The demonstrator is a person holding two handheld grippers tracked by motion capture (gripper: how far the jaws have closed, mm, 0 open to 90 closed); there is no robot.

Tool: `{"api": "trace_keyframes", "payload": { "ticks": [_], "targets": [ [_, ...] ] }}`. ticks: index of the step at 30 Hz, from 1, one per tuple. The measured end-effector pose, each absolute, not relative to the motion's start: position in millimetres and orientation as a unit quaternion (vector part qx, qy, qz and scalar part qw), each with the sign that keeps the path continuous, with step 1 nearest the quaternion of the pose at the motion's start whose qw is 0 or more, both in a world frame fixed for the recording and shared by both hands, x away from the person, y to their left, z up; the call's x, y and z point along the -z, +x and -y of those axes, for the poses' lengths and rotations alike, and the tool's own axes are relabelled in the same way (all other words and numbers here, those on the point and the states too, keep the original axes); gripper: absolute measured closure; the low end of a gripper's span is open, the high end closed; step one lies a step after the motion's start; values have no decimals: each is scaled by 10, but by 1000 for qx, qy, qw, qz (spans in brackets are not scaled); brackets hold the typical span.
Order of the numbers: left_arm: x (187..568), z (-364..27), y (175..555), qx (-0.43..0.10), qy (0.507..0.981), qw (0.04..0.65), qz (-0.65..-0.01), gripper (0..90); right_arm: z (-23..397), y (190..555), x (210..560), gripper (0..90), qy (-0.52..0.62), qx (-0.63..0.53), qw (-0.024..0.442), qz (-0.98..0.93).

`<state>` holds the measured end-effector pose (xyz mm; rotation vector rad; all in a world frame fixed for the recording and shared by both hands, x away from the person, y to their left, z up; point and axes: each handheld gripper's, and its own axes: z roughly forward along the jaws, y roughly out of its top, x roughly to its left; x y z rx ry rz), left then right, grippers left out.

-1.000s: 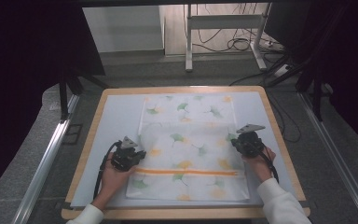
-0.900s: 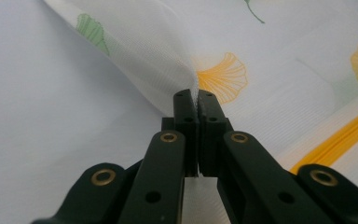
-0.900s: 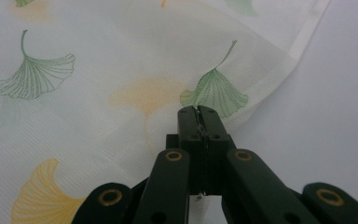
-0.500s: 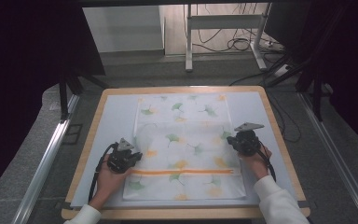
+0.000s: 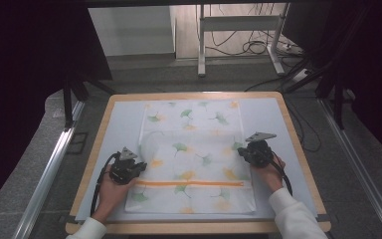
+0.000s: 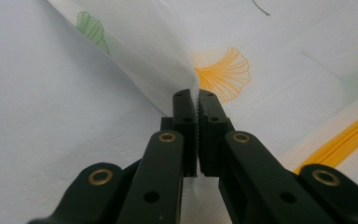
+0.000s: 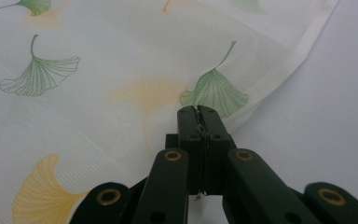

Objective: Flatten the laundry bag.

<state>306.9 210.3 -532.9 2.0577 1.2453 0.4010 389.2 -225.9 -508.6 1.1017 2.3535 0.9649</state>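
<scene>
Light blue mat (image 5: 119,124) on a wood-edged table (image 5: 298,149). Ginkgo-print cloth (image 5: 194,149) lies mid-mat, its orange stripe (image 5: 189,183) toward the near edge. Left gripper (image 5: 138,167) at the cloth's left edge, jaws clamped on a lifted fold (fabric tented up there). Right gripper (image 5: 245,151) at the cloth's right edge, jaws pinched tight on the hem.
</scene>
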Motion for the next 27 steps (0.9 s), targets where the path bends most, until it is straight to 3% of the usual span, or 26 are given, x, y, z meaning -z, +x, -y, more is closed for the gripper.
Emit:
{"api": "trace_keyframes", "payload": {
  "ticks": [6,9,11,14,15,16,18,21,27],
  "targets": [
    [5334,-2107,3059,-151,790,349,-480,865,2263,3903,5103,886,392,-341,185,-834],
    [5330,-2120,3048,-155,786,352,-484,796,2262,3892,5096,855,394,-341,188,-833],
    [5314,-2137,3027,-163,778,360,-488,677,2262,3871,5073,717,397,-341,194,-830],
    [5266,-2164,2994,-175,768,372,-491,499,2297,3799,5013,579,398,-360,195,-821],
    [5266,-2164,2994,-175,768,372,-491,463,2297,3799,5013,579,398,-360,195,-821],
    [5235,-2170,2970,-184,760,382,-493,463,2311,3776,4998,536,399,-363,191,-820],
    [5183,-2163,2938,-195,756,389,-488,357,2395,3642,4960,438,393,-373,173,-823],
    [5134,-2123,2899,-195,757,401,-477,320,2480,3494,4952,393,390,-382,154,-824],
    [5045,-1984,2842,-193,767,409,-456,310,2567,3234,4963,393,389,-385,146,-824]
  ]
}}
